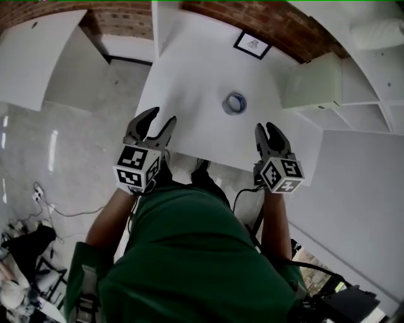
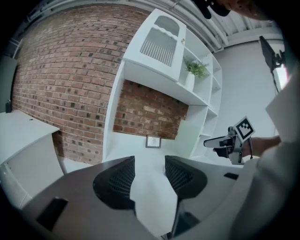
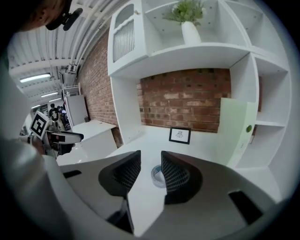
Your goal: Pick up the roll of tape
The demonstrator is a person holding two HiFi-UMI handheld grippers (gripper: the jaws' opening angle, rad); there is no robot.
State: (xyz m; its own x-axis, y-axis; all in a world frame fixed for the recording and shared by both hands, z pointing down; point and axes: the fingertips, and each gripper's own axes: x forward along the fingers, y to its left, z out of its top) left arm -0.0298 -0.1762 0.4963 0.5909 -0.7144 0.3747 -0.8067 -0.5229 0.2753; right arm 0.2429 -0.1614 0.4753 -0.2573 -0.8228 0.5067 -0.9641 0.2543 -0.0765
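Observation:
The roll of tape [image 1: 234, 103], a small bluish ring, lies flat on the white desk [image 1: 189, 76], ahead of both grippers. In the right gripper view the roll of tape [image 3: 156, 176] shows between the jaws, farther out, partly hidden by the right-hand jaw. My right gripper [image 1: 268, 130] hovers over the desk's near edge, a short way behind and right of the roll, open and holding nothing. My left gripper [image 1: 153, 121] is at the desk's near left corner, open and empty. In its own view the left gripper [image 2: 149, 164] points at bare desk.
A small framed picture [image 1: 252, 45] leans against the brick wall at the desk's back. A pale green panel [image 1: 312, 82] and white shelves [image 1: 366, 94] stand to the right. A potted plant [image 3: 187, 14] sits on an upper shelf. A second white desk [image 1: 31, 57] is at left.

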